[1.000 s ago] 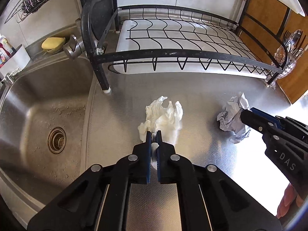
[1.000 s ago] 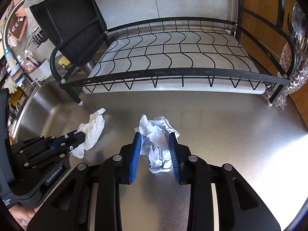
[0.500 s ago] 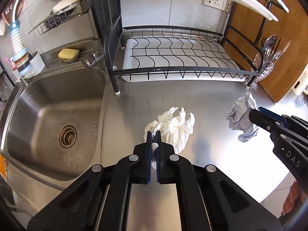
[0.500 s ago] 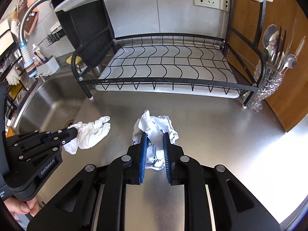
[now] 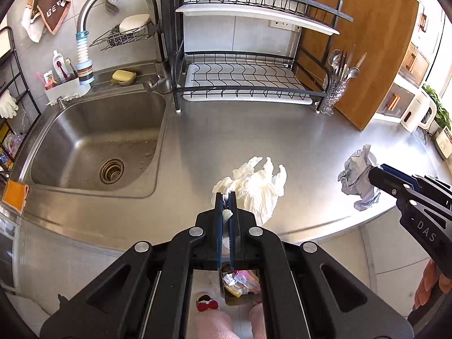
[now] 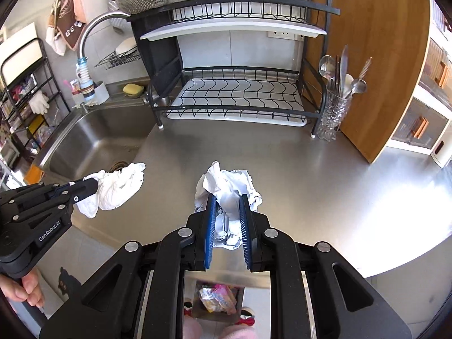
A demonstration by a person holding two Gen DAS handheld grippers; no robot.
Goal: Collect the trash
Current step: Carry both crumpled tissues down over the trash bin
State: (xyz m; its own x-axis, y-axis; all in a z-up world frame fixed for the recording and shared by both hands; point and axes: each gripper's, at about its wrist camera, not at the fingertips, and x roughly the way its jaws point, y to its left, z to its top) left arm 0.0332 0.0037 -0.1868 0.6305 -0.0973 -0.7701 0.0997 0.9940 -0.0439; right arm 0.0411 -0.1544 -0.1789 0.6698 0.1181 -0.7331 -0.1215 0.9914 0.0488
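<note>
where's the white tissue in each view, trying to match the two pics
Left wrist view: the white tissue sits just below centre, pinched in the left gripper at the counter's front edge.
Right wrist view: it shows at mid-left, hanging from the left gripper, in front of the sink.
Shared landmark: the black dish rack at the back of the counter.

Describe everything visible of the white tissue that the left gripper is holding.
The white tissue is a thin, soft-looking crumpled sheet with ragged, finger-like points at its top. The left gripper is shut on its lower left edge. It hangs above the steel counter's front edge, right of the sink.
</note>
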